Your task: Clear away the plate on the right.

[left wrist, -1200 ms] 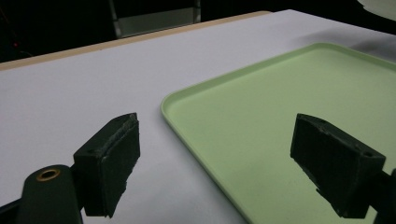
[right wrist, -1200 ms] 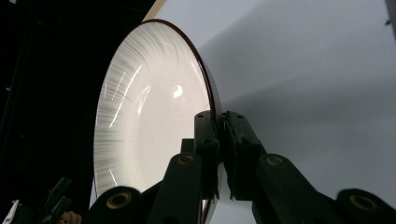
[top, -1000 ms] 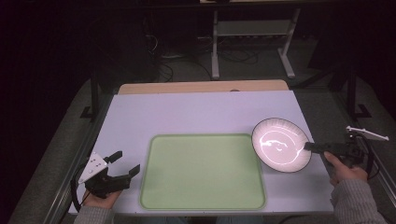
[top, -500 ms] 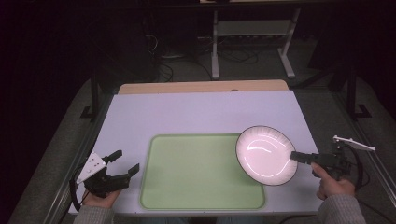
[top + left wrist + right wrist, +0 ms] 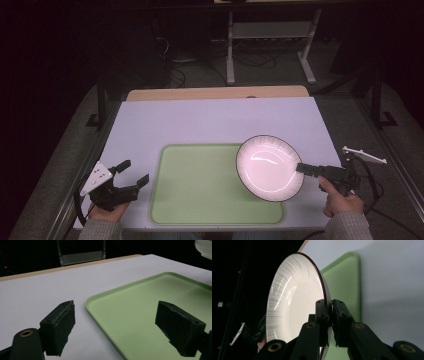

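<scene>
Dark room all around, with metal stand legs and some cables on the floor behind the table (image 5: 215, 120), which has a matte pale lavender-white top and a strip of tan wood along the far edge. Sitting on it toward the near side is a flat light green tray (image 5: 200, 200), rounded corners, low raised lip, smooth plastic look. The right gripper (image 5: 302, 168) has its black jaws pressed tight on the rim of a round white plate (image 5: 267, 167) with a thin dark edge; the plate is held up in the air and tilted, hanging over the tray's right end and the bare table beside it in the high view. In the right gripper view that same gripper (image 5: 330, 315) clamps the plate (image 5: 294, 305) edge-on, and you can see fine radial ridges on its glossy face catching the light (looks like a paper or thin plastic plate, can't tell which). The lower part of the plate is cut off behind the jaws there, and something pale with a dark shape sits past it at bottom left, too dim to make out. The left gripper (image 5: 131, 172) rests low near the table's left front corner, just left of the tray, jaws spread wide with nothing between them. In the left gripper view the gripper (image 5: 122, 322) shows blocky, rough-textured black pads, the tray (image 5: 140, 312) running between them and cut off at the right, and a sliver of the plate (image 5: 204, 246) peeks in at the top right corner.
</scene>
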A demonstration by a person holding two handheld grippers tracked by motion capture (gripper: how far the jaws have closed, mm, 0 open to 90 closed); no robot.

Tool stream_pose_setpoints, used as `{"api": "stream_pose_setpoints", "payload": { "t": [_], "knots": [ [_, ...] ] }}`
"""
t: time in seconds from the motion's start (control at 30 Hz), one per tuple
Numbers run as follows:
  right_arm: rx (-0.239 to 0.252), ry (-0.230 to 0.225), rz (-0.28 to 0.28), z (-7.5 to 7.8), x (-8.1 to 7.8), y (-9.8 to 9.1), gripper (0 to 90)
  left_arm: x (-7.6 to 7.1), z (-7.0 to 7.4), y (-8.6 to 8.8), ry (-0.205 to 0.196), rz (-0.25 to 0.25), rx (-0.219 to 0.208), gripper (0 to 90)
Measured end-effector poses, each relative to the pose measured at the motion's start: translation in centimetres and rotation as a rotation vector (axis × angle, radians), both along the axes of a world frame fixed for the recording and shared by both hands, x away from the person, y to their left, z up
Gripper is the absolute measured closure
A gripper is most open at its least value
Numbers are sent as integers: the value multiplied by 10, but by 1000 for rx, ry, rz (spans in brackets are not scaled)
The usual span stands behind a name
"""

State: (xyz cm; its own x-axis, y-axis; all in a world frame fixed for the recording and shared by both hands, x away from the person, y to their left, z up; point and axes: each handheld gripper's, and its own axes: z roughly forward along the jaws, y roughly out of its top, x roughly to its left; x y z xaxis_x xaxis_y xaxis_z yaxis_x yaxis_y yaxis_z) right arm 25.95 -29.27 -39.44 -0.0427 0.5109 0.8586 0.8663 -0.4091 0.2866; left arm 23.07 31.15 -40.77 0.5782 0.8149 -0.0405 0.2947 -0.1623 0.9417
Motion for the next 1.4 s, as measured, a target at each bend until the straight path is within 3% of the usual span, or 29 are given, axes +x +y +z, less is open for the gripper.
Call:
{"api": "stream_pose_setpoints", "payload": {
  "t": [0.43, 1.0, 1.4],
  "knots": [
    [2, -48, 45, 17, 14, 45, 826, 1, -1, 3, -1, 9, -7, 159],
    [-27, -2, 59, -17, 25, 91, 820, 1, -1, 7, -6, 22, -18, 159],
    [-56, 23, 49, -32, 26, 103, 810, 0, 0, 8, -5, 27, -21, 159]
  ]
}}
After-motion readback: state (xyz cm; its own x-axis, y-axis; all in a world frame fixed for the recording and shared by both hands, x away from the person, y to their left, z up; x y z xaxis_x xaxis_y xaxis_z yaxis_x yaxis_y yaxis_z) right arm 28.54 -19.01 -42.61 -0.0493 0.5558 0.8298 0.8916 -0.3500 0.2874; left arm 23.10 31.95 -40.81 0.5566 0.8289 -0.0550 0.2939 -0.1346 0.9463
